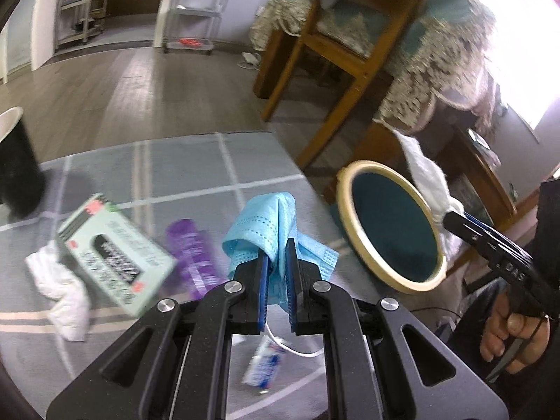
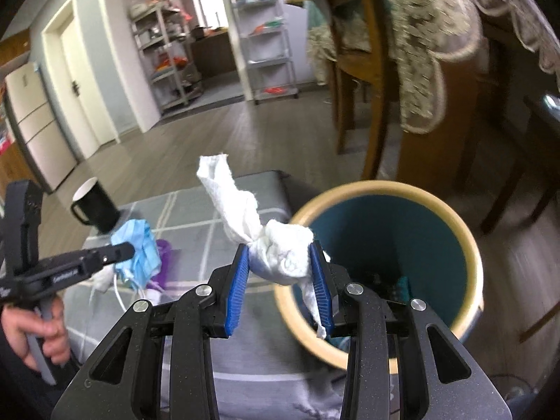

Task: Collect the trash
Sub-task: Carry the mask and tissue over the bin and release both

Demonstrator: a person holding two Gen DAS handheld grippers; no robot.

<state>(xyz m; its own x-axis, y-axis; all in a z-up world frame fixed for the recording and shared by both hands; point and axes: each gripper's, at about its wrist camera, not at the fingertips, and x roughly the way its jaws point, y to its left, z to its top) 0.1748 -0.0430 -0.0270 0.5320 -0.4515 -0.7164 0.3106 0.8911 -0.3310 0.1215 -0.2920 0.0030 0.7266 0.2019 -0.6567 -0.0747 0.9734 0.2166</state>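
My left gripper (image 1: 277, 248) is shut on a light blue face mask (image 1: 269, 224) and holds it above the grey checked cloth (image 1: 196, 168). My right gripper (image 2: 280, 255) is shut on a crumpled white tissue (image 2: 280, 248), held just left of the rim of the teal bin with a cream rim (image 2: 385, 231). The bin also shows in the left wrist view (image 1: 392, 227), right of the mask. On the cloth lie a green box (image 1: 115, 255), a purple wrapper (image 1: 192, 255), a white tissue (image 1: 66, 290) and a small blue-white packet (image 1: 262, 367).
A black mug (image 2: 94, 206) stands at the cloth's far left corner. A wooden chair (image 1: 343, 52) and a table with a lace cover (image 1: 448, 56) stand behind the bin. Shelving racks (image 2: 266, 42) line the far wall across the wooden floor.
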